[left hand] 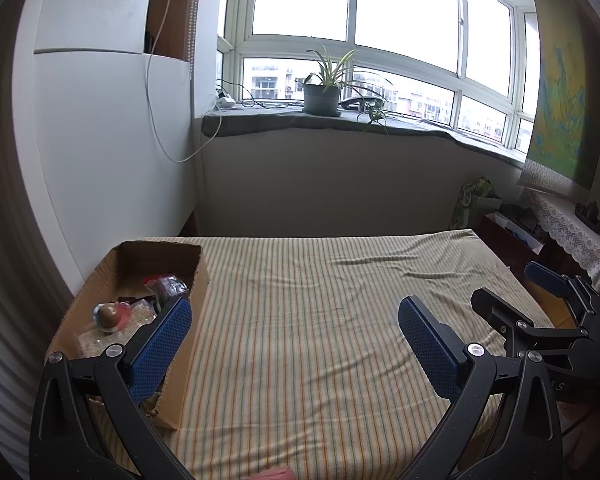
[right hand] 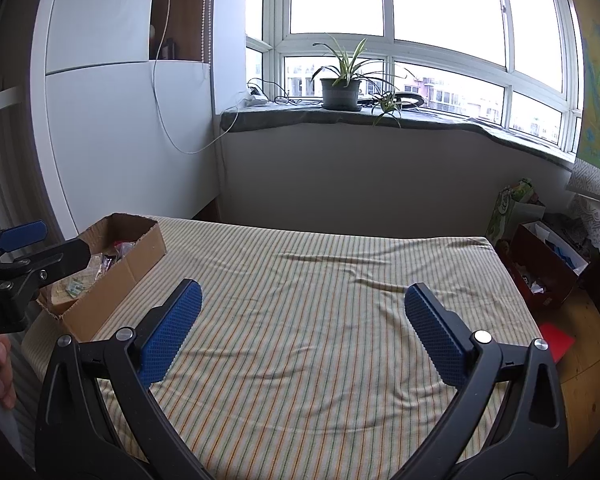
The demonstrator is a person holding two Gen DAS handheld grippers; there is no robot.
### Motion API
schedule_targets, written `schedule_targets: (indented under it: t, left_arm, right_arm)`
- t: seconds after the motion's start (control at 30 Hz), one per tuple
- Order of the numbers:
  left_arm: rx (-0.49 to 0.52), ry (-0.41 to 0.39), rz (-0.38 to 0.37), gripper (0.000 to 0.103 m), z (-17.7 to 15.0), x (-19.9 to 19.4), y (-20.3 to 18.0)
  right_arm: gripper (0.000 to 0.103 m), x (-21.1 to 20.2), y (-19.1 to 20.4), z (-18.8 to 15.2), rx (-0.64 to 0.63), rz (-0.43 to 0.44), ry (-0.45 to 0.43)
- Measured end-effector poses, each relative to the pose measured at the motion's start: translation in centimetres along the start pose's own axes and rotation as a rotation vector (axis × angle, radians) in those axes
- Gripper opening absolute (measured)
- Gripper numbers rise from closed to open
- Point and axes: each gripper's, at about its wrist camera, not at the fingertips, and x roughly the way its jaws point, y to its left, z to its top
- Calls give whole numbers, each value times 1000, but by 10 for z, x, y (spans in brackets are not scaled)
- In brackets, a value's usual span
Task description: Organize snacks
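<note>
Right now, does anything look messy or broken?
Slightly. The cardboard box on the striped bedcover has a torn, ragged near edge, and the snacks inside lie jumbled. The cover is wrinkled toward the right. Both the left gripper and right gripper are open and empty.

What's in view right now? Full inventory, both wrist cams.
cardboard box: 1, brown, open, left edge of the bed
snacks: several packets, mixed colours, inside the box; exact count unclear
striped cover: 1, cream with thin stripes, over the bed
potted plant: 1, green in grey pot, windowsill
white cable: 1, hanging down the white cabinet
red box: 1, floor right of the bed
left gripper: black with blue pads, open, empty
right gripper: same, open, empty
</note>
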Motion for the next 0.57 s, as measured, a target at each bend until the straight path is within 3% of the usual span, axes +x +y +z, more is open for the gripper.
schedule_targets:
  t: [0.33,0.57]
  left_arm:
    - [-43,-11,8,103,-2,-3,3]
    - [-14,-13,21,103,-3,-5,-4]
  right_arm:
    - [103,4,0,-7,-1,7,12]
    - [103,5,-2,-8,-1,9,18]
